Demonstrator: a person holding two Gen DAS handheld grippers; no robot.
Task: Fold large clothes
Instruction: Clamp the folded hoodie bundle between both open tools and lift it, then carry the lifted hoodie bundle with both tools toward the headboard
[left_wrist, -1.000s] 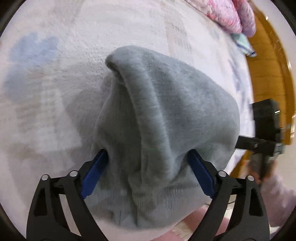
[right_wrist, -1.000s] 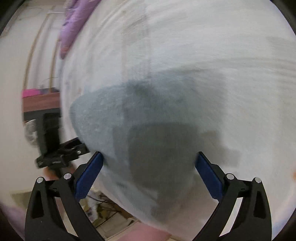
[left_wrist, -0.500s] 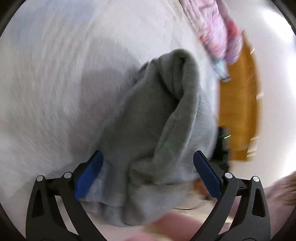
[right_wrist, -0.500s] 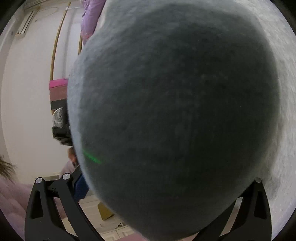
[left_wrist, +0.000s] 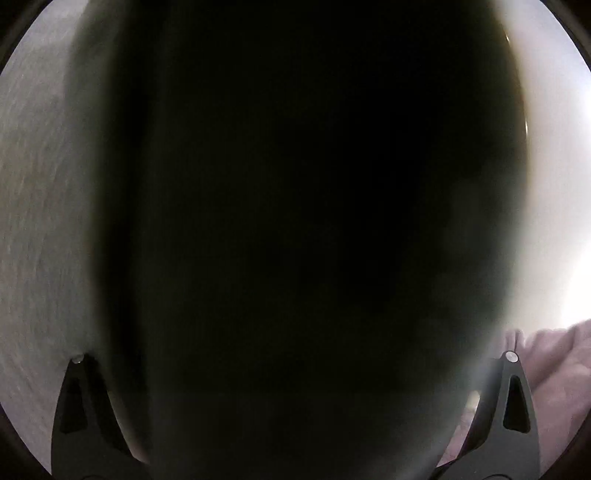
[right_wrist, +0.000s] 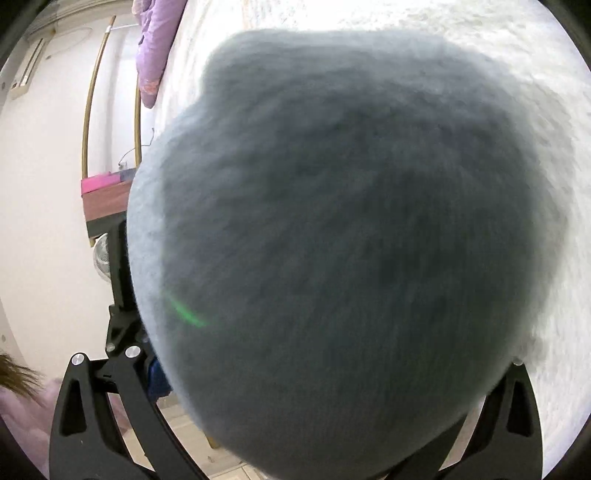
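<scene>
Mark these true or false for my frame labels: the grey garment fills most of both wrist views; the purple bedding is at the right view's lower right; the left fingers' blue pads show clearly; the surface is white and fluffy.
1. The grey garment fills most of both views. True.
2. The purple bedding is at lower right. False: upper left.
3. The left gripper shows its blue pads. False: fabric hides them.
4. The white surface looks fluffy. True.
</scene>
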